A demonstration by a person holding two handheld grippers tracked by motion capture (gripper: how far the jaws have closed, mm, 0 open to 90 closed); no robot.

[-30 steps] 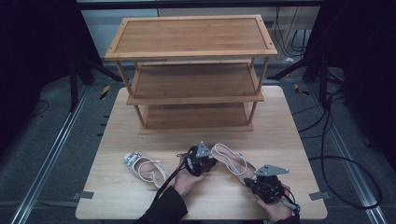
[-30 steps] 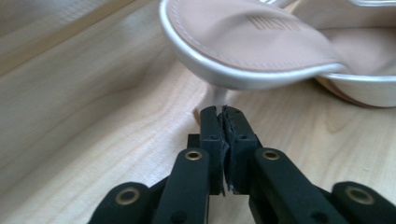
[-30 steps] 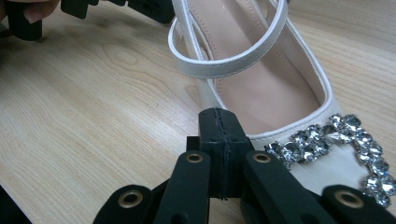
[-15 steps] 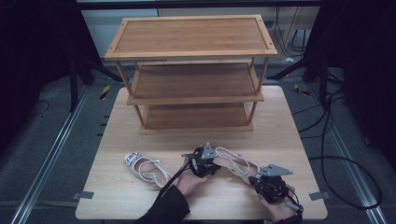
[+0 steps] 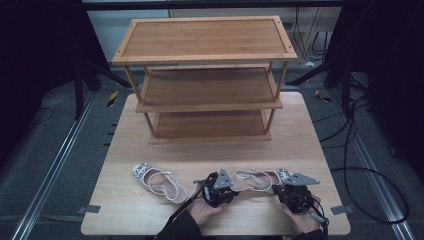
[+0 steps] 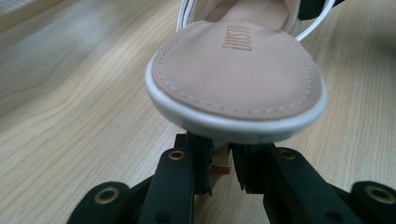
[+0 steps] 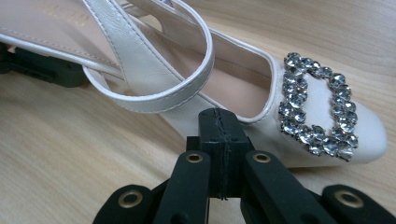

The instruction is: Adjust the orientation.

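While the left claw pinches the heel under one white sandal near the desk's front edge, the right claw is closed on nothing beside it. The rack has no shoes, so both sandals, including the other, probably still need shelving.

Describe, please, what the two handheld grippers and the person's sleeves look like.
Both grippers are black, each with two black jaws whose linkage arms carry brass-ringed holes. The left gripper and the right gripper each bear a grey three-cornered plate on top, and a dark cable trails from each. The left forearm wears a dark sleeve.
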